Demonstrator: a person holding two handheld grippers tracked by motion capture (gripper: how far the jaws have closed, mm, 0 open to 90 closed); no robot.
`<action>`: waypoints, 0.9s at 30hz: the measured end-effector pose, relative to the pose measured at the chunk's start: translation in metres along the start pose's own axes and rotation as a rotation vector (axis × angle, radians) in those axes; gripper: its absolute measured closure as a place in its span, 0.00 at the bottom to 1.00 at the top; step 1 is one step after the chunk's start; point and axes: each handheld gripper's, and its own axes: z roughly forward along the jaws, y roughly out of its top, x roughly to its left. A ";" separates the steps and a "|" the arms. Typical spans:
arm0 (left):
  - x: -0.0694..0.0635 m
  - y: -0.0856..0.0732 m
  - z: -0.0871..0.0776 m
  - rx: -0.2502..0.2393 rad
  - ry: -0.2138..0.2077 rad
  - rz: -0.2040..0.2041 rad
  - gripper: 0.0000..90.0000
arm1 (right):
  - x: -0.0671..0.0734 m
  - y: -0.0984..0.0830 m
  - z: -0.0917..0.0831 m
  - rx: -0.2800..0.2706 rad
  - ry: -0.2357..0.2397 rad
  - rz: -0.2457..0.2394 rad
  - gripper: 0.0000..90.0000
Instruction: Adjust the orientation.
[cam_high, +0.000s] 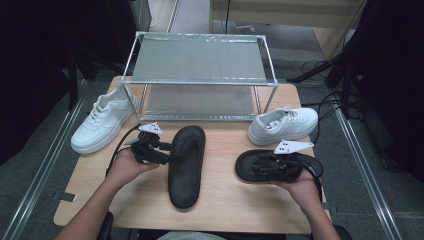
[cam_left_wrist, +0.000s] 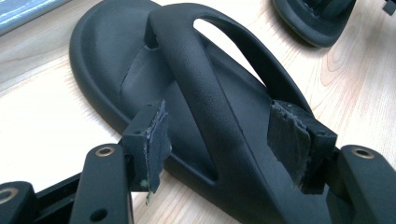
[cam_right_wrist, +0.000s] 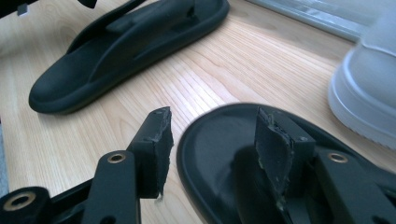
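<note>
Two black thong sandals lie on the wooden table (cam_high: 225, 200). The left sandal (cam_high: 186, 180) points away from me. My left gripper (cam_high: 172, 150) comes at it from the left. In the left gripper view this gripper (cam_left_wrist: 219, 126) is open, with the sandal's strap (cam_left_wrist: 201, 93) between its jaws and a gap at the left pad. The right sandal (cam_high: 243, 169) lies crosswise under my right gripper (cam_high: 260, 166). In the right gripper view that gripper (cam_right_wrist: 212, 135) is open astride the sandal's rim (cam_right_wrist: 187, 149), one jaw outside it and one over the sole.
A white sneaker (cam_high: 102, 122) lies at the table's left edge and another (cam_high: 282, 125) at the back right, close behind the right sandal. A two-tier metal shoe rack (cam_high: 200, 65) stands at the back. Bare wood lies between the sandals and along the front edge.
</note>
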 end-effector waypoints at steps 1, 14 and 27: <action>0.000 0.001 0.001 -0.003 -0.003 0.006 0.43 | -0.001 -0.002 -0.002 0.003 -0.005 0.003 0.53; 0.003 0.010 0.010 0.013 -0.018 0.017 0.43 | -0.014 -0.024 -0.024 0.021 -0.048 0.039 0.57; 0.004 0.009 0.010 0.014 -0.016 0.023 0.43 | -0.026 -0.030 -0.003 0.064 -0.003 0.040 0.64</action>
